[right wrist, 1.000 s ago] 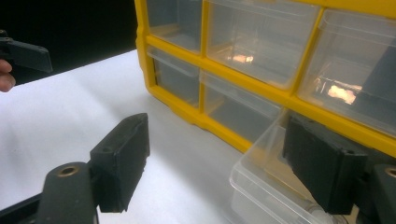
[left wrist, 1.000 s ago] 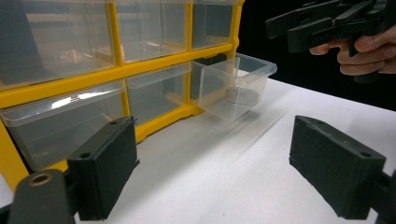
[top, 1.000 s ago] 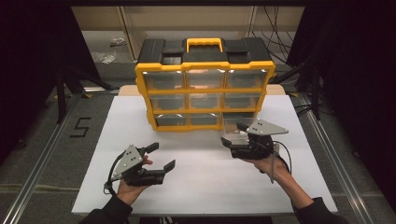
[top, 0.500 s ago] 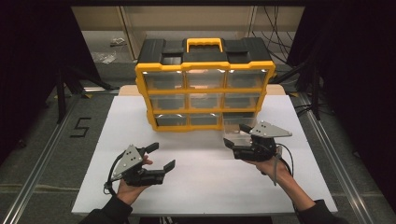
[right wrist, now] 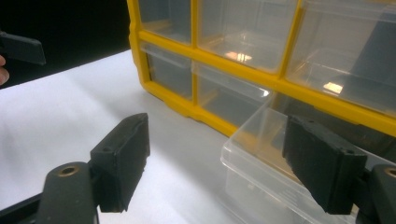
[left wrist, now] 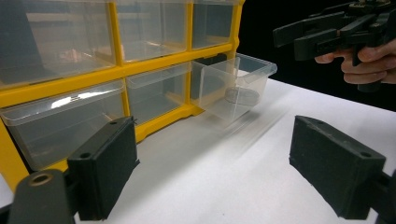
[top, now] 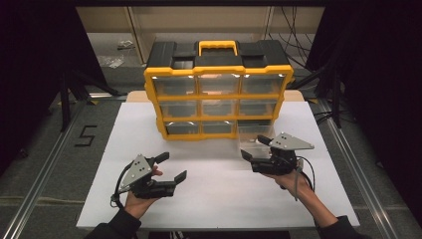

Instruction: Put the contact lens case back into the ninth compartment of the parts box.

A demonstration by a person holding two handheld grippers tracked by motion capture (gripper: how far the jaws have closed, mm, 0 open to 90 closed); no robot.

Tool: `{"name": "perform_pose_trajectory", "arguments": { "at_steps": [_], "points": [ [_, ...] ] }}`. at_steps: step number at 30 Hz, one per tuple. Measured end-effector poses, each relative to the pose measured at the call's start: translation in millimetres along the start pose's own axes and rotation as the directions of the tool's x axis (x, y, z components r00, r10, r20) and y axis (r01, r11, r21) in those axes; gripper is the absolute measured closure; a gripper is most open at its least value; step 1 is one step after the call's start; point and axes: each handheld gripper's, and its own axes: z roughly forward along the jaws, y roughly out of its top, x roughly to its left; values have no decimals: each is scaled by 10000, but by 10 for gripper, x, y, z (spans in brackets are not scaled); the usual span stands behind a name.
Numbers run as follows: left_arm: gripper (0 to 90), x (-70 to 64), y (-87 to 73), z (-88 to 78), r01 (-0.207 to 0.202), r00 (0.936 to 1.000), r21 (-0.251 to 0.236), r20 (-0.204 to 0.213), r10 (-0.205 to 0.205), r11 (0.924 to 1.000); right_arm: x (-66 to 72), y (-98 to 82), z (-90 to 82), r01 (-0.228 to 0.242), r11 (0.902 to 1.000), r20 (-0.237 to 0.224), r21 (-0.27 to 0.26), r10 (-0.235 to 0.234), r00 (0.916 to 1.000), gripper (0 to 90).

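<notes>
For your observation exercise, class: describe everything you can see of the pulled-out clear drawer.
The clear drawer is a small see-through plastic bin with a thickened rim and a rounded pull on its front. It juts out of the bottom right slot of the yellow organizer, resting on the white table. It looks empty. The right gripper hovers close, its jaws open, not gripping it.

Left gripper (left wrist: 212,172): jaws wide apart, nothing between them
Clear drawer (left wrist: 233,86): pulled out of yellow organiser (left wrist: 116,70), far right
Right gripper (left wrist: 299,39): far right, above table (left wrist: 224,172)
</notes>
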Motion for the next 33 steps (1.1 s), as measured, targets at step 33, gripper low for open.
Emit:
{"name": "perform_pose_trajectory", "arguments": {
  "at_steps": [33],
  "points": [
    [145,20,-6,9,88,9999,25,-86,-88,10000,-70,-280,15,-136,9967,-384,797,167,9991,224]
  ]
}}
